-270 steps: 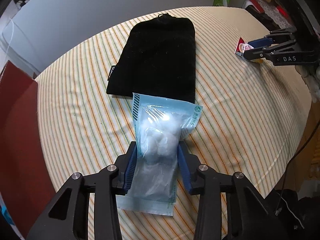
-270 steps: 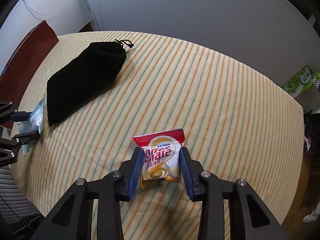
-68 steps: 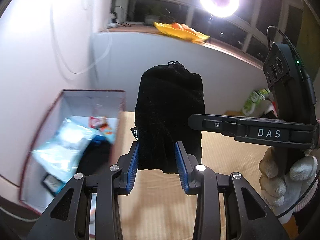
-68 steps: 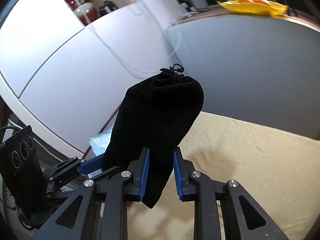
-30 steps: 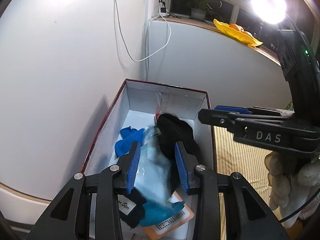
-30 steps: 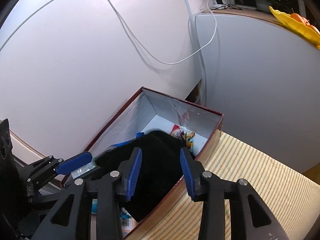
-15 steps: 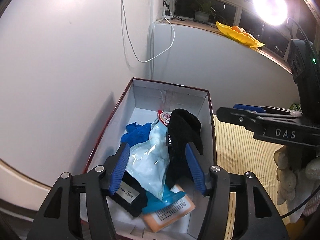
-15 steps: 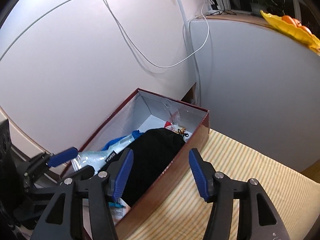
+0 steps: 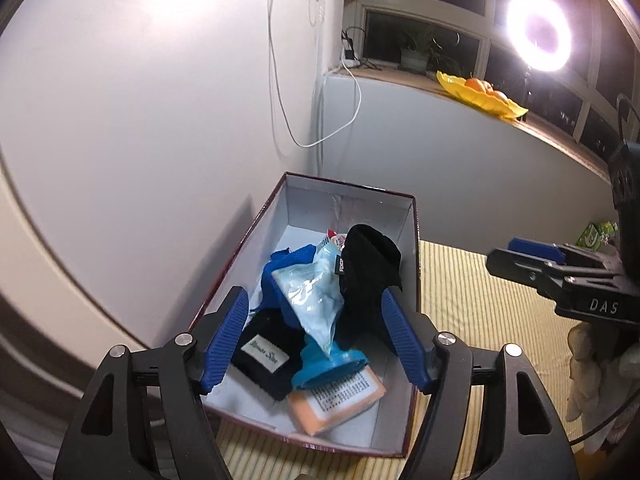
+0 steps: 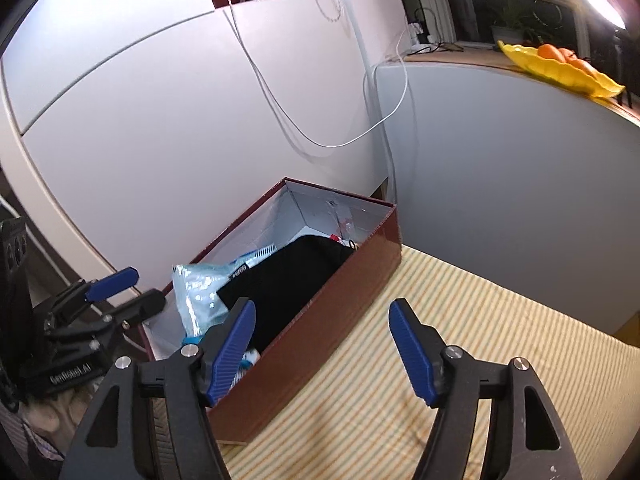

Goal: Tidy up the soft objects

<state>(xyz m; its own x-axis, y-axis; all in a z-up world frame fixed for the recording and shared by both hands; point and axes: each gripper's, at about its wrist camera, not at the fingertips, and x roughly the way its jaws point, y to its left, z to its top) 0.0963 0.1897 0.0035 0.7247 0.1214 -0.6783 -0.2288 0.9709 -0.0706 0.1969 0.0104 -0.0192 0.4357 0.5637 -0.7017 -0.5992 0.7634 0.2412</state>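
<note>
Black pouch [image 9: 370, 268] lies in the box [image 9: 414, 240] at the table's [image 10: 460, 360] far left corner, against its right wall, beside a clear packet [image 9: 316, 300]. Left gripper [image 9: 314, 336] and right gripper [image 10: 322, 344] hover with jaws spread, holding nothing.

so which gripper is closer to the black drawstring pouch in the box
Left. The left gripper hangs open right over the box, its fingers framing the black drawstring pouch. The right gripper, also open, sits outside the box's long side, over the striped tablecloth.
</note>
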